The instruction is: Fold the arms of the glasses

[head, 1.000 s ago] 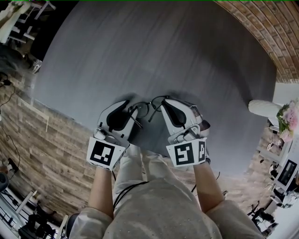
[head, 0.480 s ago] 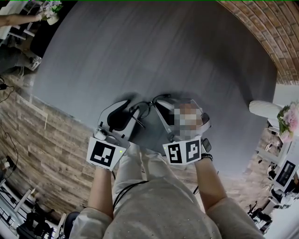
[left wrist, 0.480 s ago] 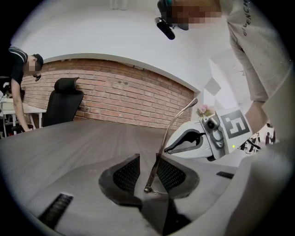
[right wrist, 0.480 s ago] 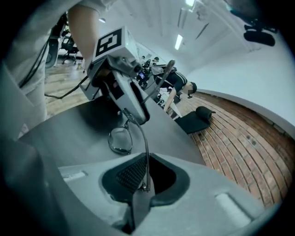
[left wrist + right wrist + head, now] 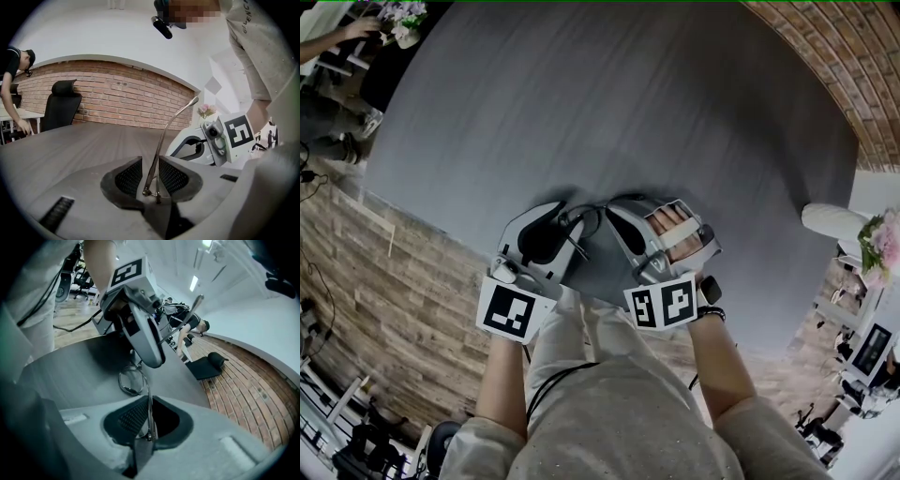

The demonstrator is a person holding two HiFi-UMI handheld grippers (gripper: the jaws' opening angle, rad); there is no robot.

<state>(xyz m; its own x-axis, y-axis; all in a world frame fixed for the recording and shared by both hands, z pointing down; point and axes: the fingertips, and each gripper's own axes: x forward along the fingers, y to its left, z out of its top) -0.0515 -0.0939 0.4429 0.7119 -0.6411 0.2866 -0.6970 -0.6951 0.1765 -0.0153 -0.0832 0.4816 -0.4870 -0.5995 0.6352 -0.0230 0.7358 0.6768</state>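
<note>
Thin black-rimmed metal glasses [image 5: 589, 217] hang low over the grey table [image 5: 609, 103], between my two grippers. My left gripper [image 5: 569, 221] is shut on the frame near a hinge. In the left gripper view one arm [image 5: 165, 136] rises steeply out of its jaws [image 5: 151, 172]. My right gripper [image 5: 615, 210] faces it from the right, rolled so the hand's fingers show on top. Its jaws [image 5: 149, 417] are opening, with a thin wire part of the glasses [image 5: 149, 404] still between the pads. A round lens rim [image 5: 131, 380] lies just beyond.
The table's near edge runs just under both hands, with brick-pattern floor [image 5: 403, 291] below it. A black office chair [image 5: 63, 101] stands at the far side. A person [image 5: 11, 75] bends over another desk at the left. Pink flowers [image 5: 881, 239] sit off to the right.
My right gripper has rolled over and sunk a little toward the left gripper, so the hand's fingers now face up. The glasses are more hidden between the grippers. The left gripper stayed put.
</note>
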